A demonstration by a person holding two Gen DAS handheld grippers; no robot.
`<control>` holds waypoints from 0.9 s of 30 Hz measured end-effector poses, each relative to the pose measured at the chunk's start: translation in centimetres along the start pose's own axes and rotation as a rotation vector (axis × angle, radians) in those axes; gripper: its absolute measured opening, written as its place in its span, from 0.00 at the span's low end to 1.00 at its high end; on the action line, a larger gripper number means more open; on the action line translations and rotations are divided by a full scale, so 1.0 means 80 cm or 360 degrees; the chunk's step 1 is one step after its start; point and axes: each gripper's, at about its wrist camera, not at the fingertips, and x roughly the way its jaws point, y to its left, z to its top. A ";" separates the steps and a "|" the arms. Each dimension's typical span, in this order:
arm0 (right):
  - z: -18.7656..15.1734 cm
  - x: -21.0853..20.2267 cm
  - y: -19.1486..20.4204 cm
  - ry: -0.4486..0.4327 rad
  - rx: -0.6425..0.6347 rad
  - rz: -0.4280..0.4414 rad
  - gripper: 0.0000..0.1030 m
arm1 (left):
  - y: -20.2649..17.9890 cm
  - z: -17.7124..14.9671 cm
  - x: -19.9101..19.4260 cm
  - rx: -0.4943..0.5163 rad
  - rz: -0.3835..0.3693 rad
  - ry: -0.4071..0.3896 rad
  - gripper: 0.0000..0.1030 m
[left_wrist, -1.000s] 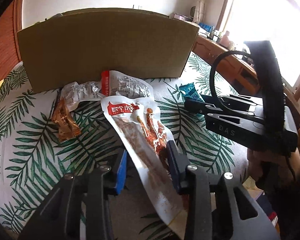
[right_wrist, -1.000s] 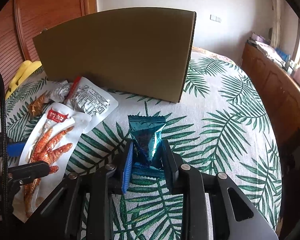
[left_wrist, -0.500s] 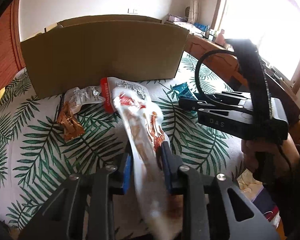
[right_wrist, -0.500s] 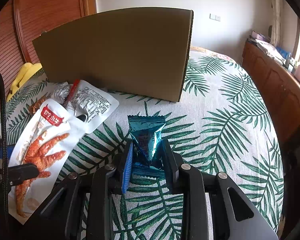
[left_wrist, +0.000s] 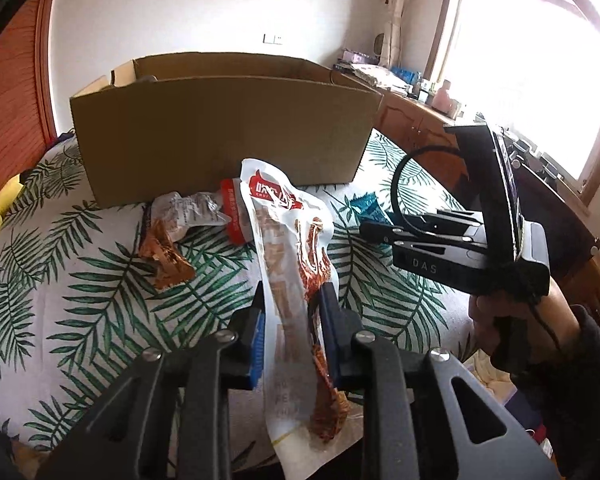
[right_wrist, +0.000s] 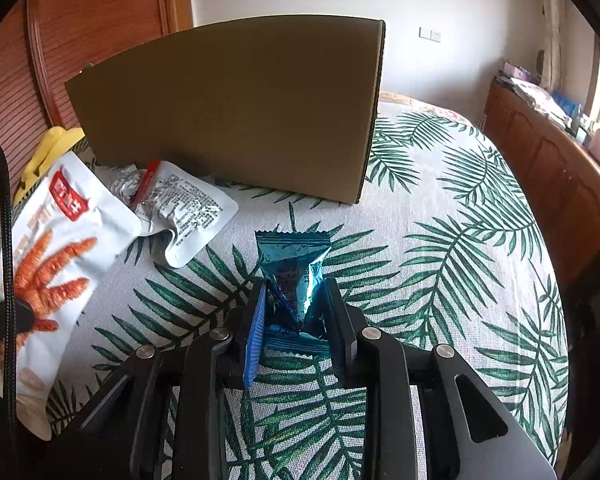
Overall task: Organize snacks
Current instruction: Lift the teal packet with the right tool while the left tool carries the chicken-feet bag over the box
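Fingers (left_wrist: 260, 320) of the left gripper (left_wrist: 291, 316) pinched a white snack pouch (left_wrist: 288, 240); the right gripper (right_wrist: 296, 312) clamped a blue packet (right_wrist: 292, 272) near the cardboard box (right_wrist: 236, 112).

We read "DAS" in pale capitals on the side of the right gripper (left_wrist: 380, 232) body. The white chicken-feet packet (left_wrist: 288, 256) carries a red label with white Chinese characters (too blurred to make out); its lower print is illegible.

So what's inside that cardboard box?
The cardboard box is open on top, but only bare inner walls show from the left view. Its front wall hides the floor and any contents.
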 end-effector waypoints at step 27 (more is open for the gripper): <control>-0.008 -0.038 0.007 -0.0241 -0.0015 -0.0060 0.21 | 0.039 0.033 -0.059 -0.0035 0.0041 -0.0183 0.20</control>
